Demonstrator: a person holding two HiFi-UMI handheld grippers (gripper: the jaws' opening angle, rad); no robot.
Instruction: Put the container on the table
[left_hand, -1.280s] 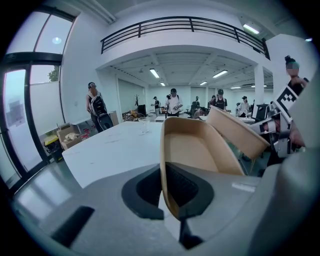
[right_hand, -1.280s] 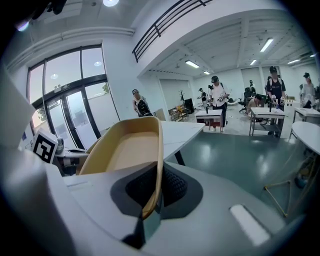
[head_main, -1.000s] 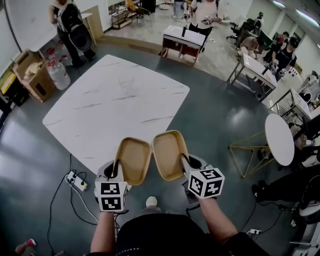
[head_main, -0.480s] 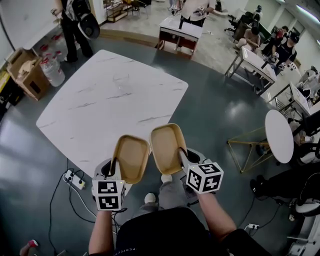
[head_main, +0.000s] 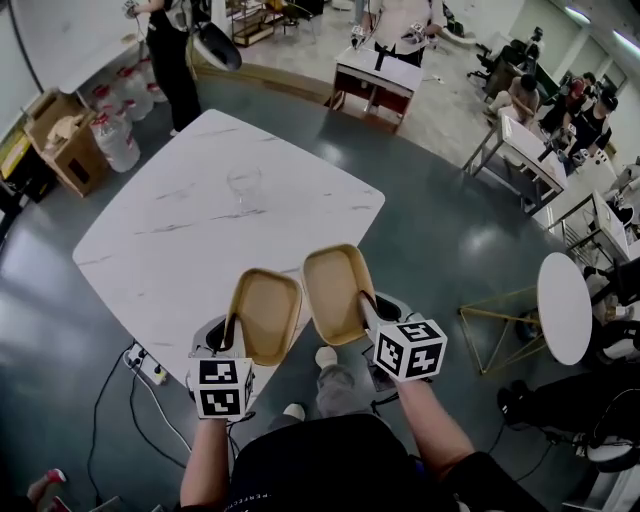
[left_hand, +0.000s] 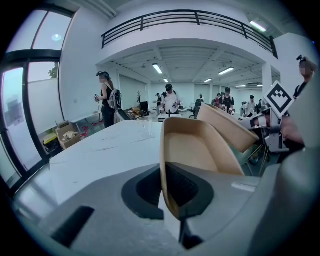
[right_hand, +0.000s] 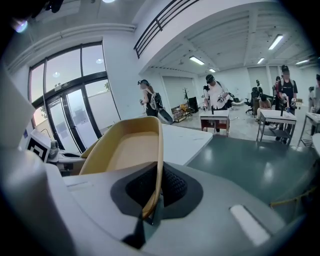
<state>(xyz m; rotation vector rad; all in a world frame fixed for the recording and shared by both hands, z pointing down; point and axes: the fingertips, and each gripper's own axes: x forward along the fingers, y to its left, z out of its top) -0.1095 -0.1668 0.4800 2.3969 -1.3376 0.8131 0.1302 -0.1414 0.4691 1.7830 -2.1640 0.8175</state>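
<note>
Two tan oval containers are held side by side in the air just short of the white marble table's (head_main: 190, 240) near edge. My left gripper (head_main: 233, 342) is shut on the near rim of the left container (head_main: 266, 314). My right gripper (head_main: 367, 314) is shut on the rim of the right container (head_main: 337, 292). In the left gripper view my left gripper (left_hand: 170, 202) pinches the thin wall of the left container (left_hand: 200, 150), with the right container (left_hand: 231, 129) beside it. In the right gripper view my right gripper (right_hand: 150, 202) clamps the right container's (right_hand: 131, 145) edge.
A clear glass (head_main: 243, 187) stands on the table's far half. A cardboard box (head_main: 58, 140) and water bottles (head_main: 117, 140) sit at the left. A power strip (head_main: 150, 366) lies on the floor by the table corner. A person (head_main: 175, 50) stands beyond the table. At the right is a round white table (head_main: 565, 305).
Both grippers have moved forward toward the table with their containers, still side by side. The person beyond the table has stepped to the right.
</note>
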